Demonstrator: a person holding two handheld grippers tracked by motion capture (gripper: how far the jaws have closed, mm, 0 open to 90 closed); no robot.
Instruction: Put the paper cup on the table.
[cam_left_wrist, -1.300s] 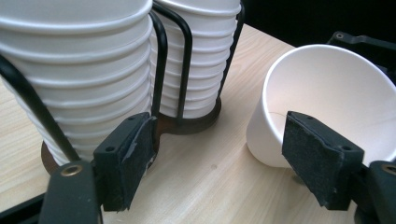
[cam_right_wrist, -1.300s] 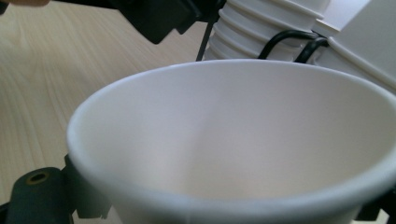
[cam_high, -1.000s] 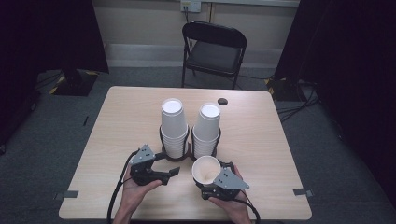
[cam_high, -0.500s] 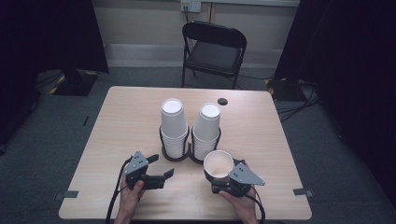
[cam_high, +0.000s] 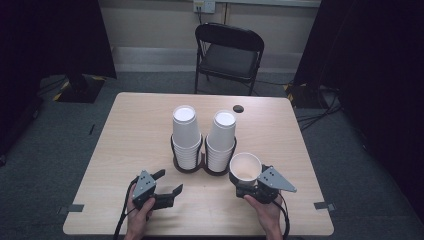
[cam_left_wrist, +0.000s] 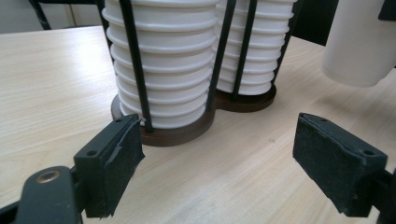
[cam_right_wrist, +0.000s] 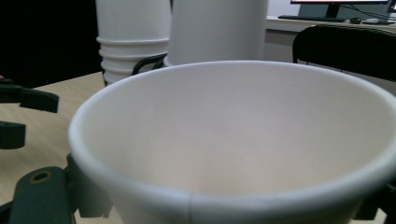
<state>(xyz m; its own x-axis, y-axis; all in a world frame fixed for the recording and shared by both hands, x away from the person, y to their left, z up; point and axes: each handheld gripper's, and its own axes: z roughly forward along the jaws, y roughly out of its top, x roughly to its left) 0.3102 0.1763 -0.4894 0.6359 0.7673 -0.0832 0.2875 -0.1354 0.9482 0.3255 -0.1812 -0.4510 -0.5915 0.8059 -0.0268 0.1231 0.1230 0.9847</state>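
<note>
Paper cup (cam_high: 245, 166), white, mouth up, gripped low on its wall by right gripper (cam_high: 248, 188), clenched around it near front right of surface (cam_high: 135, 125); seen in right gripper view (cam_right_wrist: 233, 140) as a wide open rim close to the camera. Carried just right of and in front of black wire holder (cam_high: 202, 165), apart from it. Two stacks of white cups standing bottoms-up in holder's twin rings: left stack (cam_high: 186, 134) and right stack (cam_high: 221, 139), side by side at surface centre. Left gripper (cam_high: 167, 182) held low over front left of surface, fingers (cam_left_wrist: 112, 163) released, spread wide, nothing between them, aimed toward holder's dark round base (cam_left_wrist: 187, 130). Left hand (cam_high: 140, 212) and right hand (cam_high: 267, 212) entering from the near edge. Small dark disc (cam_high: 238, 108) lying near far edge. Black folding chair (cam_high: 227, 55) standing beyond surface on grey carpet.
</note>
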